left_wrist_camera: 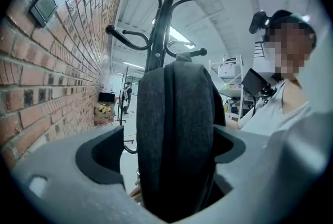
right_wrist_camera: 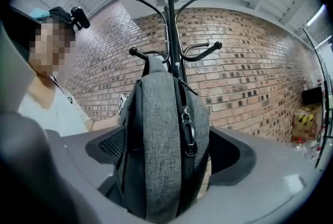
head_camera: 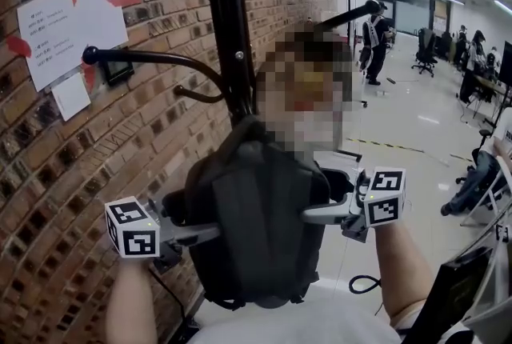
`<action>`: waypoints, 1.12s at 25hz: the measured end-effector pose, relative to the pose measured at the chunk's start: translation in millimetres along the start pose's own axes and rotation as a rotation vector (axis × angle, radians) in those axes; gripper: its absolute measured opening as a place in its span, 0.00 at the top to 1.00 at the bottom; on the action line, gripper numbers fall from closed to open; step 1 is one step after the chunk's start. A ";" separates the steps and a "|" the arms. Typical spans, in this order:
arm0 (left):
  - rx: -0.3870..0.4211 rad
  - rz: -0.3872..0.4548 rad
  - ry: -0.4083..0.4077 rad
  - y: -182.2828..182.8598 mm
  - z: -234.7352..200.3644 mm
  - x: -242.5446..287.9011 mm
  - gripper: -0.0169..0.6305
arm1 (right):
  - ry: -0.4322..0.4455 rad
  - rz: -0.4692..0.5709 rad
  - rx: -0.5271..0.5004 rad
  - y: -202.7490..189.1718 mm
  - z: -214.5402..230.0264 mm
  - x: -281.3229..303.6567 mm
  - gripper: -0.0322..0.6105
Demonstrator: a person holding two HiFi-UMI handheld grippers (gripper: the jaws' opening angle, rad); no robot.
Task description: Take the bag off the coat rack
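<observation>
A dark grey backpack (head_camera: 256, 230) hangs against the black coat rack (head_camera: 228, 30), its top at the rack's lower hooks. My left gripper (head_camera: 188, 221) is at the bag's left side and my right gripper (head_camera: 328, 194) at its right side. In the left gripper view the backpack (left_wrist_camera: 174, 129) stands between the wide-spread jaws of the left gripper (left_wrist_camera: 161, 152), with a gap on the left. The right gripper view shows the backpack's zipper side (right_wrist_camera: 156, 129) between the spread jaws of the right gripper (right_wrist_camera: 164, 152). Neither pair of pads presses it.
A brick wall (head_camera: 96, 158) with taped papers (head_camera: 68, 22) stands just left of the rack. A black cable (head_camera: 364, 284) lies on the pale floor at the right. Further off are a standing person (head_camera: 372, 34) and office chairs (head_camera: 424, 50).
</observation>
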State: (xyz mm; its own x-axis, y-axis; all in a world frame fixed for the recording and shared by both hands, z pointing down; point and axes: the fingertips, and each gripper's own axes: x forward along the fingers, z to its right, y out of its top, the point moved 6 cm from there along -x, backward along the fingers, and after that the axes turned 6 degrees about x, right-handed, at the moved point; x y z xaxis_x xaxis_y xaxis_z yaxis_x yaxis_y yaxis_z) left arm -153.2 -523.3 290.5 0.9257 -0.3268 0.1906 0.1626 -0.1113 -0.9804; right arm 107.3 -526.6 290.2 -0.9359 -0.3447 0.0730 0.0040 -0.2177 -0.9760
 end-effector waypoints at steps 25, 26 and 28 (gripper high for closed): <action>0.013 -0.013 0.058 21.6 25.9 -2.9 0.72 | -0.049 0.050 -0.012 13.3 -15.1 -4.5 0.66; 0.021 -0.008 0.060 26.7 28.3 -3.5 0.72 | -0.050 0.055 -0.018 18.1 -17.9 -6.5 0.66; 0.037 0.004 0.066 37.6 35.0 -5.1 0.72 | -0.054 0.065 -0.034 28.4 -25.1 -11.7 0.66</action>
State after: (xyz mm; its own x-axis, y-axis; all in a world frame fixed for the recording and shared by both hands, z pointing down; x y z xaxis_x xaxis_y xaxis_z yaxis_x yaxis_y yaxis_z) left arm -139.9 -493.0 251.0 0.9020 -0.3884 0.1886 0.1730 -0.0753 -0.9820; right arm 109.6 -505.8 256.5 -0.9138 -0.4057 0.0192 0.0513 -0.1622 -0.9854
